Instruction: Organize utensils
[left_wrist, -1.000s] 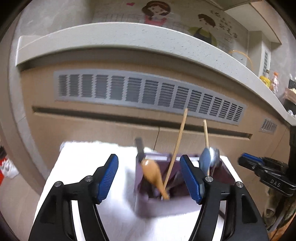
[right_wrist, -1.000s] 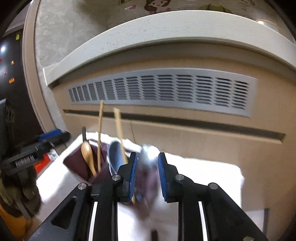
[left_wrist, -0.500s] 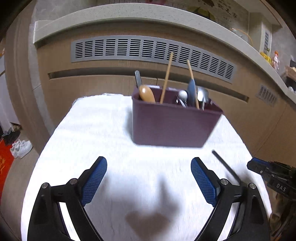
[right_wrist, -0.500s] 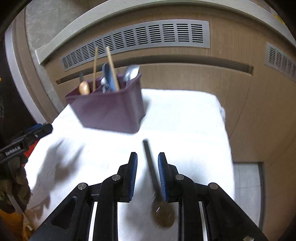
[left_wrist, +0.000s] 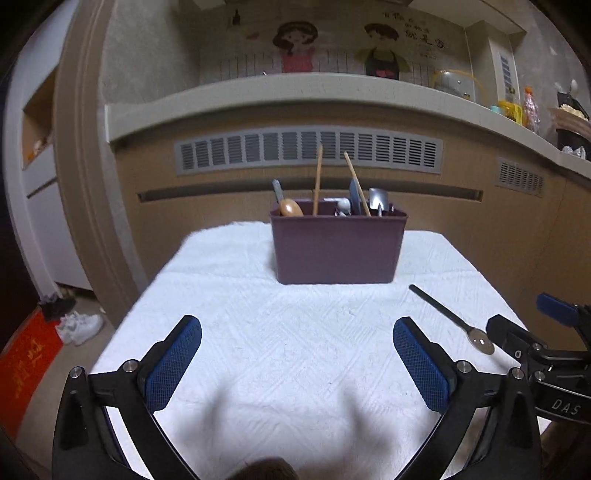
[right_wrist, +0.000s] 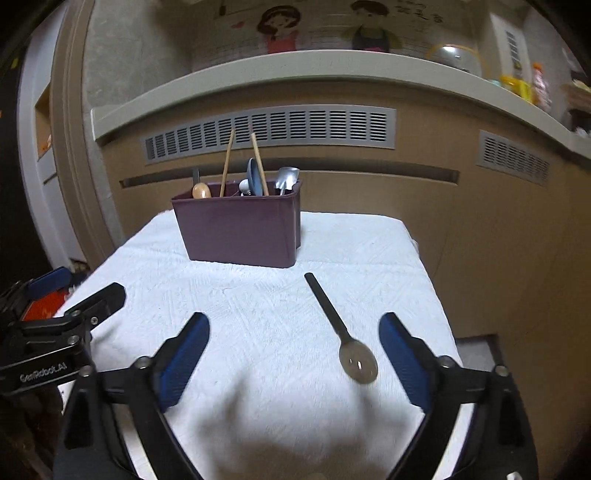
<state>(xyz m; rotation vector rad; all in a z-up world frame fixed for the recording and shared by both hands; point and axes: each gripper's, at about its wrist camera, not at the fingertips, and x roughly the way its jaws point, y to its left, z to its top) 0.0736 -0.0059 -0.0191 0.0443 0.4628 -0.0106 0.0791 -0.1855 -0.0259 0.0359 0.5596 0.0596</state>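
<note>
Spoon (right_wrist: 341, 332), dark-handled, is seen lying loose on the white-clothed surface (right_wrist: 258, 295), near side of the holder (right_wrist: 240, 229), between the opening jaws of the right hand-held gripper (right_wrist: 293, 354). Judged light, stiff and slippery, it is best pinched mid-handle. Left hand-held gripper (left_wrist: 297, 362) is opening, empty.

A table is covered by a white textured cloth (left_wrist: 280, 354). On the cloth, toward its far edge, 1 dark purple utensil caddy (left_wrist: 338, 251) is set upright. Nearer, to the right of the caddy and apart from it, 1 dark-handled spoon (right_wrist: 341, 330) is laid flat, with its handle pointed toward the caddy and its bowl toward the near side.
</note>
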